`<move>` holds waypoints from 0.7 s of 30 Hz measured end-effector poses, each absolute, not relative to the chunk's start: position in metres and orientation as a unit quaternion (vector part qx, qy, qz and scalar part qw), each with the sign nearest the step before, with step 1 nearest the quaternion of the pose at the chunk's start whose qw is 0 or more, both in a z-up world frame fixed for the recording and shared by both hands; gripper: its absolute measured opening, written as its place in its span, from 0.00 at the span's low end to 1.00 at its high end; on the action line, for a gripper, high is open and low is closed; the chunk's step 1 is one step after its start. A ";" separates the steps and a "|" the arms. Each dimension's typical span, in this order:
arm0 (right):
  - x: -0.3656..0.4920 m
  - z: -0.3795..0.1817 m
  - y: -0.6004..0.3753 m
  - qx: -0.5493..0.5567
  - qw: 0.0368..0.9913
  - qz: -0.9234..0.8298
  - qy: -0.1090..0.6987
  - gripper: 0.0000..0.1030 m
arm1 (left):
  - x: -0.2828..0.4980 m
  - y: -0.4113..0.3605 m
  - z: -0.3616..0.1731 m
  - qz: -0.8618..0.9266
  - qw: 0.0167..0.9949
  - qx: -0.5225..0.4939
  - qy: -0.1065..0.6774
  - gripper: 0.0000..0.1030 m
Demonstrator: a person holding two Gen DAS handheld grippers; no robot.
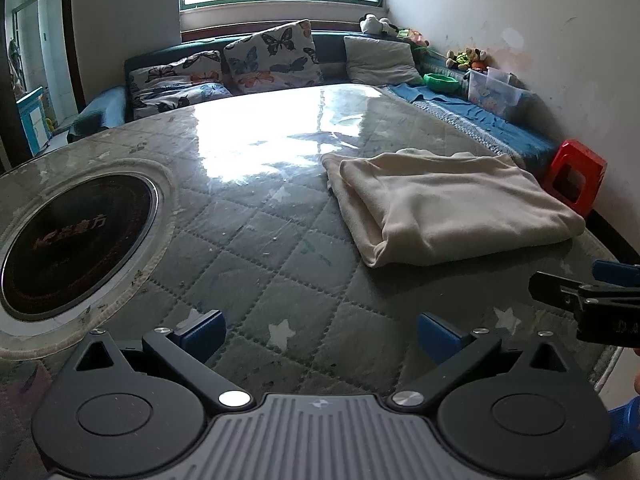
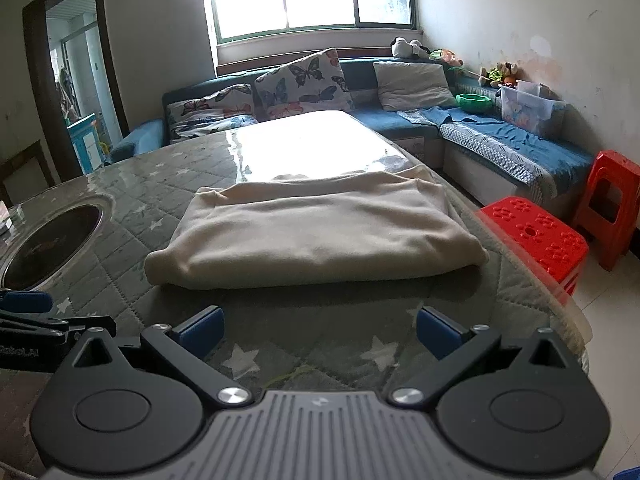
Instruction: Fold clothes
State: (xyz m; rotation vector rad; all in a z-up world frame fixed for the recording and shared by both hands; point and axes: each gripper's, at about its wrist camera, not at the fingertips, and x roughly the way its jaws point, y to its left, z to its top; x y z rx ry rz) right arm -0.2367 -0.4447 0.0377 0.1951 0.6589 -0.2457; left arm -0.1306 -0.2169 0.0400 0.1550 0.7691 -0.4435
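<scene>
**Asker:** Garment first: where is it?

**Describer:** Cream garment, already folded into a thick rectangle, lies on the quilted table toward its right edge, with the rounded fold facing the near edge. Its far end reaches the glossy, window-lit part of the tabletop. Left of it, well apart, a round dark cooktop is set into the table.

**Asker:** And the grippers?

**Describer:** Both hover over the near edge, short of the cloth. The left gripper has its blue pads spread wide, nothing between them. The right gripper is the same: jaws wide, empty, pointing straight at the folded bundle.

**Asker:** How will the cloth handle?

**Describer:** It looks soft, limp and light, like a knit top, with several layers stacked. It probably sags wherever it is not supported, and the clear plastic cover on the table may let it slide when pushed.

**Asker:** Where to take hold?

**Describer:** Likely at the two near corners of the bundle, pinching through all layers at the rounded fold, one gripper per corner. Grabbing only the top layer would probably peel the fold open.

**Asker:** Anything else nearby?

**Describer:** Two red stools stand just beyond the table's right edge.
</scene>
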 end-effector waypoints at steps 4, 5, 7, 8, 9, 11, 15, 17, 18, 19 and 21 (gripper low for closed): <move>-0.237 0.038 -0.444 0.096 0.934 -0.120 0.323 1.00 | -0.133 -0.219 0.038 -0.211 0.900 0.081 0.372 1.00; -0.237 0.037 -0.444 0.096 0.934 -0.120 0.323 1.00 | -0.133 -0.219 0.038 -0.211 0.900 0.082 0.372 1.00; -0.238 0.037 -0.443 0.097 0.933 -0.120 0.324 1.00 | -0.134 -0.221 0.037 -0.210 0.900 0.085 0.373 1.00; -0.238 0.037 -0.443 0.098 0.933 -0.119 0.324 1.00 | -0.134 -0.221 0.037 -0.210 0.900 0.086 0.373 1.00; -0.238 0.036 -0.443 0.099 0.933 -0.119 0.325 1.00 | -0.134 -0.221 0.037 -0.210 0.900 0.087 0.373 1.00; -0.238 0.036 -0.443 0.099 0.933 -0.118 0.326 1.00 | -0.135 -0.222 0.037 -0.210 0.899 0.088 0.373 1.00; -0.239 0.035 -0.442 0.100 0.933 -0.117 0.326 1.00 | -0.136 -0.223 0.037 -0.212 0.900 0.090 0.371 1.00; -0.239 0.035 -0.443 0.102 0.933 -0.116 0.326 1.00 | -0.135 -0.224 0.037 -0.212 0.899 0.088 0.372 1.00; -0.239 0.035 -0.443 0.102 0.933 -0.116 0.325 1.00 | -0.135 -0.224 0.037 -0.211 0.899 0.087 0.373 1.00; -0.239 0.035 -0.443 0.103 0.933 -0.116 0.325 1.00 | -0.134 -0.224 0.037 -0.210 0.899 0.086 0.374 1.00; -0.238 0.035 -0.442 0.103 0.933 -0.116 0.325 1.00 | -0.136 -0.224 0.038 -0.207 0.902 0.091 0.368 1.00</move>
